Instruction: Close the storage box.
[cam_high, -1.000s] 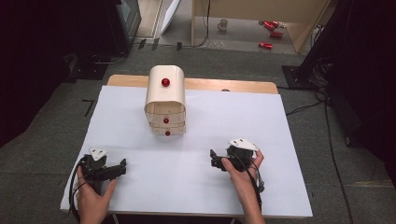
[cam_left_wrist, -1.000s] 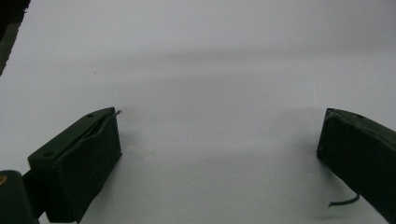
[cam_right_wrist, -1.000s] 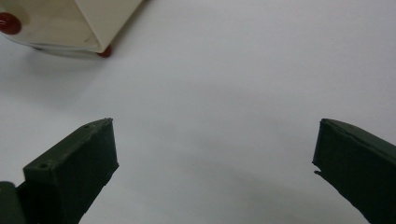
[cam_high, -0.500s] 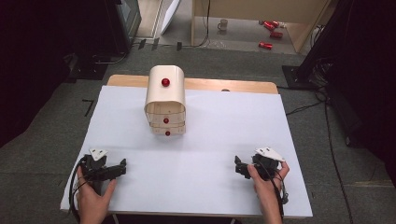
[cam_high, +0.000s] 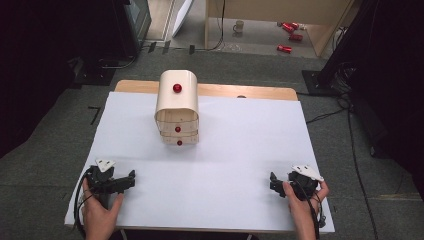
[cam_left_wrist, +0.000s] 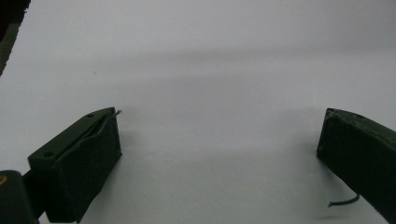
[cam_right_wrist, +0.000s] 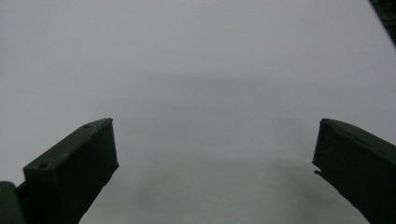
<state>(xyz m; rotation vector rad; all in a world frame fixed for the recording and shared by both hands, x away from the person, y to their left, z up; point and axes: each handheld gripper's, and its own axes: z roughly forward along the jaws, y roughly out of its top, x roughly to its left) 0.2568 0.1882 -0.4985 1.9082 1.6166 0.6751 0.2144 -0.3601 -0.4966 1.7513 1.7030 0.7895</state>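
Grippers parked at the near corners of my white-covered table (cam_high: 240, 130): the left gripper (cam_high: 131, 179) and right gripper (cam_high: 273, 183) both rest low on the sheet, jaws spread wide and holding nothing, bare white surface between them in each gripper view. A small wooden drawer chest (cam_high: 177, 106) with red knobs (cam_high: 177, 88) stands upright toward the far edge, well apart from both.

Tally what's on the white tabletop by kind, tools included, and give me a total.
Rounded cream wooden drawer chest with red knobs: 1
Black hand-held two-jaw tools: 2, the left tool and the right tool, both open and empty
Total: 3
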